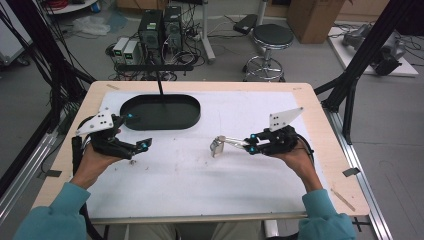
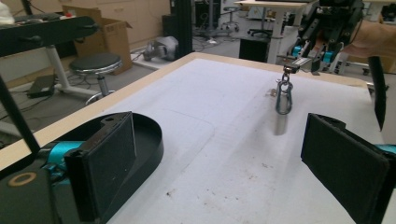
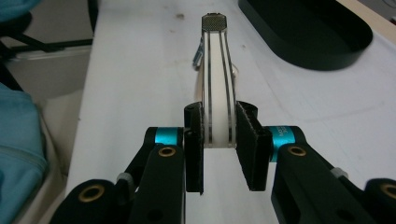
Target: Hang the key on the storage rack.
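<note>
Holding a pair of metal tongs [image 3: 217, 79], the right tool [image 1: 251, 145] has its jaws closed on the handle end; the two slim silver arms run forward, squeezed together, to a small textured tip. From that tip hangs a silver snap hook [image 2: 284, 95], clear in the left gripper view, dangling near the middle of the white mat on the table [image 1: 320, 125]; whether it touches the mat, can't tell. Left tool [image 1: 136, 131] is wide open, nothing between its pads, sitting at the near edge of the black oval tray [image 1: 160, 111]. Tray is on the far left part of the mat. Tongs and tray well apart.
</note>
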Available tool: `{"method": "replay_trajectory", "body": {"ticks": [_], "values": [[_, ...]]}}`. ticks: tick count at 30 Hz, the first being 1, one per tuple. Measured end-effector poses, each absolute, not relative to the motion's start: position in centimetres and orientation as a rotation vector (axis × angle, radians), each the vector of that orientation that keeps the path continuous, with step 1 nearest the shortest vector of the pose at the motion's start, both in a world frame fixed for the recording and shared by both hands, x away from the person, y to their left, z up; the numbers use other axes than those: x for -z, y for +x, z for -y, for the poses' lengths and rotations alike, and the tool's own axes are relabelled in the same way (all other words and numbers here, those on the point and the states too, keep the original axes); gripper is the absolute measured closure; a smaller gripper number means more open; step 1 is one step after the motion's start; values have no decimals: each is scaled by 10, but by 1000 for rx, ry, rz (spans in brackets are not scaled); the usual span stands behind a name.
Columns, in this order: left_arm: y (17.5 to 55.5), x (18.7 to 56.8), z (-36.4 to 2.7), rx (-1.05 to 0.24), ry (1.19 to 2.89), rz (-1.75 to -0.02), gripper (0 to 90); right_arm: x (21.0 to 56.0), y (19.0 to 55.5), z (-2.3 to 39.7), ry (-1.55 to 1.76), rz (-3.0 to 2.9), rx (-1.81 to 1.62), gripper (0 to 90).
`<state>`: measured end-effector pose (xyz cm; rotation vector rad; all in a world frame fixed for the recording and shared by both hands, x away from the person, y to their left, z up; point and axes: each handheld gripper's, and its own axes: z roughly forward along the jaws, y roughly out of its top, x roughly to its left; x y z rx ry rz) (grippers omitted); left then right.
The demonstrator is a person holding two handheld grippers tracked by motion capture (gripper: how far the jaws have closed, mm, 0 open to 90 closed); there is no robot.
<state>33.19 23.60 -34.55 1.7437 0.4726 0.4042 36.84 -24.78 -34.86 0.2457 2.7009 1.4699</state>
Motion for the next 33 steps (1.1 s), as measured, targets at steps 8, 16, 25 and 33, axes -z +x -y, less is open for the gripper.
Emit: {"method": "replay_trajectory", "body": {"ticks": [8,16,25,33], "values": [[340,328,-225,-377,1819,-409,106,339,373,221,145,-2710,-1503,749],[345,306,-207,-356,1908,-318,109,332,376,198,74,-2718,-1511,748],[350,290,-185,-305,2009,-227,109,327,377,181,-2,-2720,-1507,748],[355,288,-170,-234,2076,-171,114,321,379,167,-35,-2743,-1479,748]]}}
